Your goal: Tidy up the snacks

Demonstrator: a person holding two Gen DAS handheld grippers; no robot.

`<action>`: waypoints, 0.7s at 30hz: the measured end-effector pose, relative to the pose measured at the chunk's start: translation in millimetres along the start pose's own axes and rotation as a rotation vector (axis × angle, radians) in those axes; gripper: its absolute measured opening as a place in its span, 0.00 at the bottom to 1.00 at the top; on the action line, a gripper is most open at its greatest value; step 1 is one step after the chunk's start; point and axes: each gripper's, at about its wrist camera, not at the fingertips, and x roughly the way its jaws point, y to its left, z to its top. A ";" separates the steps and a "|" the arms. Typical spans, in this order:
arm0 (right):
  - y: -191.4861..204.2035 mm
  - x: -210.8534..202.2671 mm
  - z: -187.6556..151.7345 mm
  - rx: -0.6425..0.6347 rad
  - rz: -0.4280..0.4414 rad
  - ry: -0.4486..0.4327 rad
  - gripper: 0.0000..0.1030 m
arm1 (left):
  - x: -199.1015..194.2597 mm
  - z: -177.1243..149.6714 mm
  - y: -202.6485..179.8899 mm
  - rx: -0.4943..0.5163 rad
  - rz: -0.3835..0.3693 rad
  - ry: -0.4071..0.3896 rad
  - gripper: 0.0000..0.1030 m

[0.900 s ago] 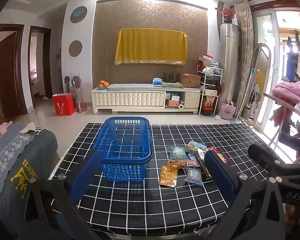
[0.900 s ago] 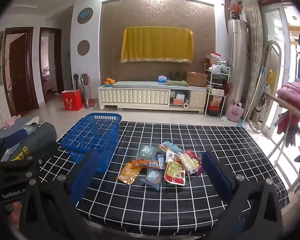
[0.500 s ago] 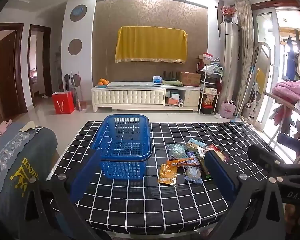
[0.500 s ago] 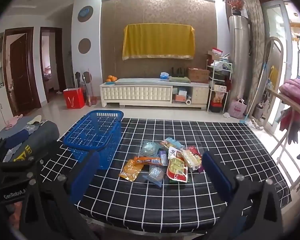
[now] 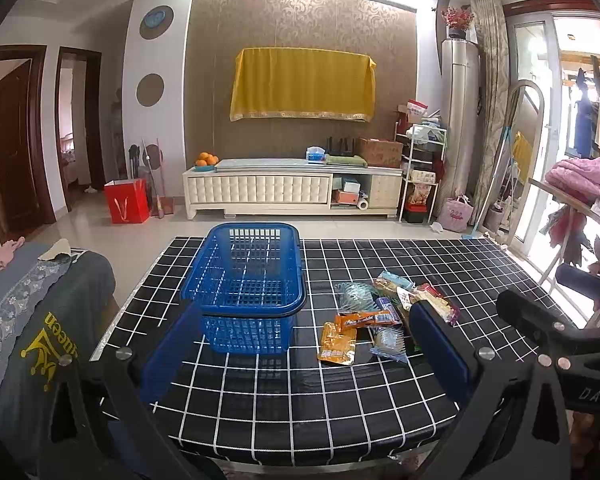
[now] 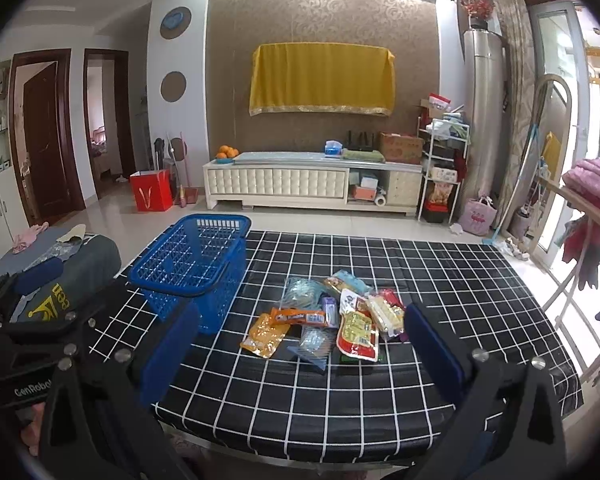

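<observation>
Two claw-mounted views of a surface [image 5: 340,396] covered in a black cloth with a white grid. Landmark: the blue basket [image 5: 246,284], a slotted plastic carrier with nothing visible inside, standing upright on the cloth.

Left claw [image 5: 306,346]: both blue-padded fingers [image 5: 172,350] are spread wide apart, with nothing between them; it is held above the near edge of the surface, in front of the basket, touching neither basket nor snacks. Right claw [image 6: 302,354]: likewise spread wide and holding nothing, above the near edge, in front of and to the right of the basket.

Snack pile [image 6: 332,316]: a loose heap of packets lying flat on the cloth just to the right of the basket, apart from its wall. Nearest the basket are an orange pouch [image 6: 265,334] and, touching it on its far side, an orange bar wrapper [image 6: 299,317]. Farther right lies a red-and-yellow packet [image 6: 358,332], with a clear bag [image 6: 300,292] toward the far side of the heap. Several packets overlap; the remaining labels are too small to read.

To the left of the basket, beyond the surface edge, lies a grey cloth with yellow print [image 5: 40,344]. Behind the basket, across the tiled floor, stands a white cabinet [image 5: 292,192].
</observation>
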 end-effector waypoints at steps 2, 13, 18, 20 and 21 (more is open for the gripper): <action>-0.2 -1.1 0.4 -0.002 -0.001 -0.001 1.00 | -0.5 -0.2 0.9 -0.005 -0.003 -0.002 1.00; 1.4 3.0 -2.3 0.004 0.011 0.009 1.00 | -1.4 -0.2 0.4 -0.005 -0.007 0.001 1.00; 0.7 3.3 -5.1 0.007 0.013 0.015 1.00 | -2.2 -1.7 0.5 -0.007 -0.004 0.005 1.00; 0.8 3.6 -4.9 0.008 0.014 0.017 1.00 | -2.4 -2.0 0.5 -0.007 -0.004 0.004 1.00; 0.6 3.8 -4.8 0.009 0.016 0.019 1.00 | -2.2 -2.0 0.4 -0.007 -0.004 0.004 1.00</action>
